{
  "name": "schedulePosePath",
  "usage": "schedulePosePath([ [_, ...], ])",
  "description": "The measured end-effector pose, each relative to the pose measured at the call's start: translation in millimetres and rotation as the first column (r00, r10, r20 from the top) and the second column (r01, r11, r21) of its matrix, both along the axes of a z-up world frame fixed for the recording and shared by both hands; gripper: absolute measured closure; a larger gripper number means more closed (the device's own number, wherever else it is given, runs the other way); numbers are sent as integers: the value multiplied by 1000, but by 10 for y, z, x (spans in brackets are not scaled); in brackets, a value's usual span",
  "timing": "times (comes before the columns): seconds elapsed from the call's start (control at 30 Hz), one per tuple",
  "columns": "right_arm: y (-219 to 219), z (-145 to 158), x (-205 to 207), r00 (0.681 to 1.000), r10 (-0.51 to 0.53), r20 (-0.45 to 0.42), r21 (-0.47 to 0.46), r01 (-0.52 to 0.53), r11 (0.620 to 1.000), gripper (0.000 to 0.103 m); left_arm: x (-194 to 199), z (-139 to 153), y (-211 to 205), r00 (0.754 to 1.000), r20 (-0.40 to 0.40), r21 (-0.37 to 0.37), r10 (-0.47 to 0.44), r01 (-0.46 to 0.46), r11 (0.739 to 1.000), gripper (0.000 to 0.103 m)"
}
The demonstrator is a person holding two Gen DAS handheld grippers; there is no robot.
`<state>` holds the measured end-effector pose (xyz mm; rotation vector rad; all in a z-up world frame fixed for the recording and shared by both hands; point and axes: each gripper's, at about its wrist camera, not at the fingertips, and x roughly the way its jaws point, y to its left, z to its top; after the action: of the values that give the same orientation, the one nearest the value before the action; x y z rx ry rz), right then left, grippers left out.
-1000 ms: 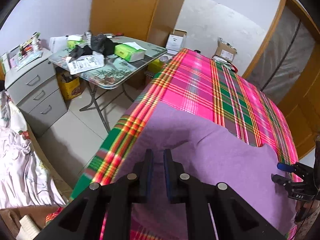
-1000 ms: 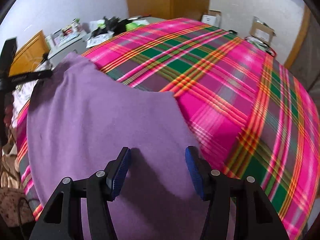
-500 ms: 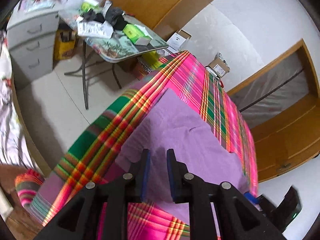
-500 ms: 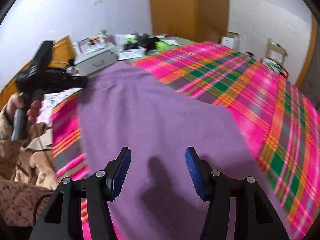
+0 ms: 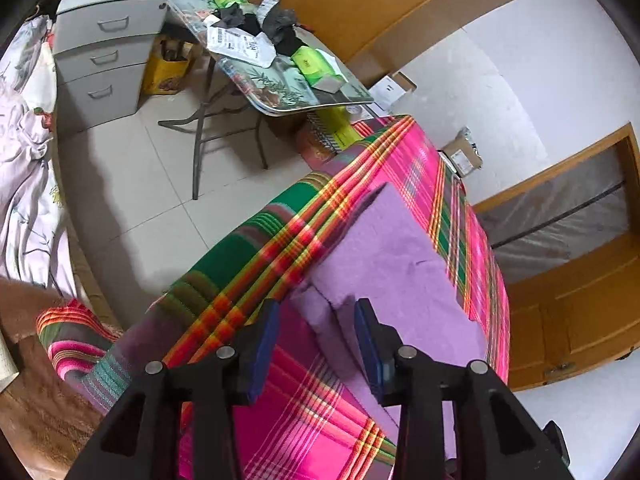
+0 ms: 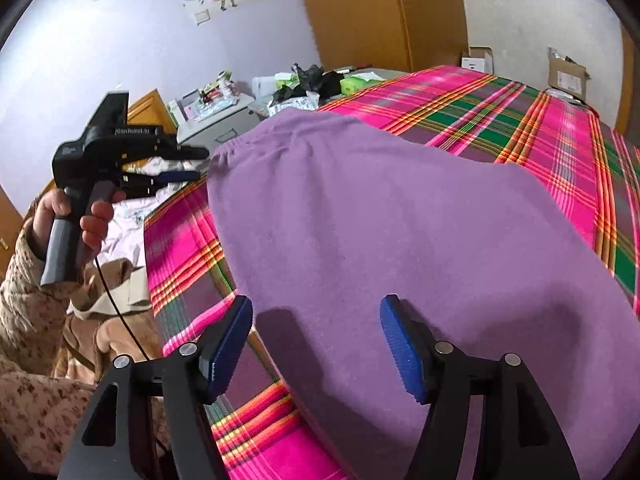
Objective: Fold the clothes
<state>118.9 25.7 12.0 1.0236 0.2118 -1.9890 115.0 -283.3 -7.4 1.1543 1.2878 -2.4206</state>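
Both grippers are up close over the bed with nothing in them. The left gripper (image 5: 316,330) has just been opening, its jaws apart over the near left corner of the purple garment (image 6: 400,220). The right gripper (image 6: 316,332) has just spread wider too, jaws wide above the cloth. That garment lies flat on the plaid bedspread (image 6: 520,120). Further back on the left there's a cluttered folding table (image 5: 280,80) and a grey drawer cabinet (image 5: 104,52).
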Motion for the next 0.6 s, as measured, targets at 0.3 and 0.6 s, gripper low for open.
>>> schedulePosePath([
  [0.3,-48,-13,47,1000,-2,-13,-13,2,1000,32,-144,-63,48,1000,-27,61,-10,12,998,63],
  [0.6,-119,-48,73,1000,13,-17,-17,-14,1000,32,-70,-171,-12,1000,-22,163,16,-12,987,61],
])
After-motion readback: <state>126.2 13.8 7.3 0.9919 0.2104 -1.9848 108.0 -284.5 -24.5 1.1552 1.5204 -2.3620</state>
